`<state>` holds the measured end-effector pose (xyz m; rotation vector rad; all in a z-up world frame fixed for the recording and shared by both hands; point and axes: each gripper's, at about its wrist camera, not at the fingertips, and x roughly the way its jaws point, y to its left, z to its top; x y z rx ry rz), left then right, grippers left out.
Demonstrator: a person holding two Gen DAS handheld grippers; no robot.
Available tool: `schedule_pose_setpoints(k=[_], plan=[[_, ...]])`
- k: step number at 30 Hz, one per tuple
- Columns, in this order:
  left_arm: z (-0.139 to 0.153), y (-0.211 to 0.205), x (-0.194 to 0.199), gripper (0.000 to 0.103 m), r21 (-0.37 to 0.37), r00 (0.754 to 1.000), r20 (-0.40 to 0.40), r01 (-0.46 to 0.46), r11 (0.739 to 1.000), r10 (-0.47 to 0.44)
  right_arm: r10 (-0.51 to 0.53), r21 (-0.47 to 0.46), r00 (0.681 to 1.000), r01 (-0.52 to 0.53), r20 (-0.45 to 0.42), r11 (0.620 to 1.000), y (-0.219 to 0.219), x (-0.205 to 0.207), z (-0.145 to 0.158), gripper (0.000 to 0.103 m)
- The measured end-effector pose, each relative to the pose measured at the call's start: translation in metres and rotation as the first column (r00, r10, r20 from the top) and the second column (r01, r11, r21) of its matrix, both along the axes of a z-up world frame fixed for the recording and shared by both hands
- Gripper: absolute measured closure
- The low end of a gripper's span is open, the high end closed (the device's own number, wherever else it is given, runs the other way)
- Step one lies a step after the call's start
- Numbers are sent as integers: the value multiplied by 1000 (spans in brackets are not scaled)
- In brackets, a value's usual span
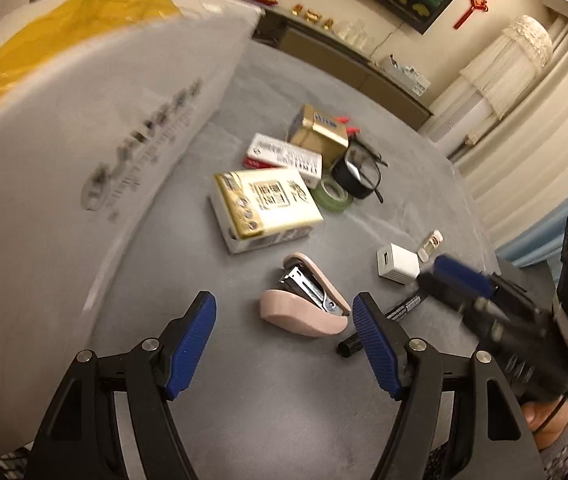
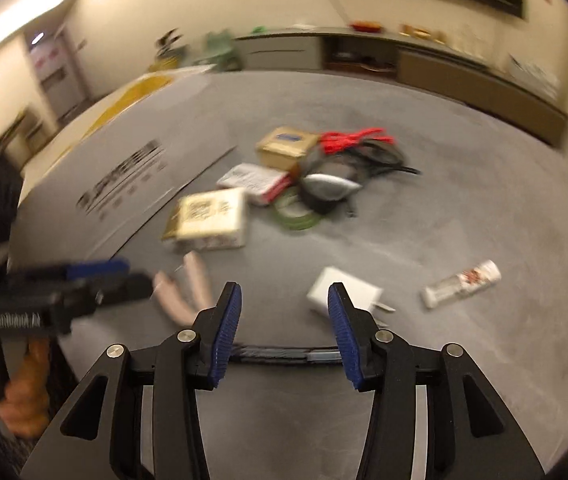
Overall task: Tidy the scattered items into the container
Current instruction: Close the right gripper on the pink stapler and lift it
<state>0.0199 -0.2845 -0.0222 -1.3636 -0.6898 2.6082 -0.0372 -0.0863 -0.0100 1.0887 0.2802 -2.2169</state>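
Grey table [image 1: 244, 420]: stapler [image 1: 304, 304] between left jaws.

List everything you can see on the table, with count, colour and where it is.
Container: one, white, left edge.
Stapler: one, pink, front centre.
Marker: one, black, right of stapler.
Charger: one, white, right.
Small tube: one, white, beyond charger.
Boxes: three; cream, red-white, gold; centre.
Tape roll: one, green, beside boxes.
Cables: a black tangle, centre back.
Left gripper: open, above stapler.
Right gripper: open, near marker.
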Motion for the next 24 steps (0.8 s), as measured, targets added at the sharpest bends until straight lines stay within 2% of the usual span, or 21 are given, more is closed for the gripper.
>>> schedule_pose_setpoints(k=[3,7,10,11,13,15,16,17,18,19,20,23,24], plan=[[9,-6,19,31,5,999,-38,-5,1000,5,132,92,989,-125,-71,988,-33,18,-14,54],[19,-8,42,31,17,995,-97,23,1000,-21,274,223,953,-242,-126,944,-72,40,-34,54],[22,-11,44,31,40,993,-112,29,999,-24,257,265,960,-221,-108,939,-88,36,-51,56],[23,-12,43,31,47,994,-111,29,999,-23,237,259,968,-208,-85,943,-90,32,-54,63],[24,-15,45,31,62,993,-118,27,998,-20,183,153,983,-181,-4,972,-84,22,-51,67],[25,-17,45,31,74,992,-123,30,997,-20,97,-36,984,-92,147,995,-68,3,-50,67],[26,-16,45,31,74,992,-126,32,997,-23,46,-172,962,0,267,985,-53,-10,-52,67],[27,-15,44,31,70,991,-129,37,997,-28,11,-337,907,145,421,930,-31,-24,-60,67],[28,-13,43,31,67,990,-133,45,997,-36,7,-423,862,242,507,873,-17,-31,-67,67],[30,-10,42,31,61,989,-139,55,997,-46,9,-473,828,312,561,824,-7,-35,-73,66],[32,-7,41,31,51,988,-145,64,997,-56,-4,-486,814,352,581,800,0,-37,-76,62],[35,0,37,31,30,986,-153,78,996,-73,-89,-440,824,386,560,811,9,-33,-76,61],[35,1,35,31,30,986,-148,77,997,-71,-101,-431,814,403,572,807,11,-32,-80,61]])
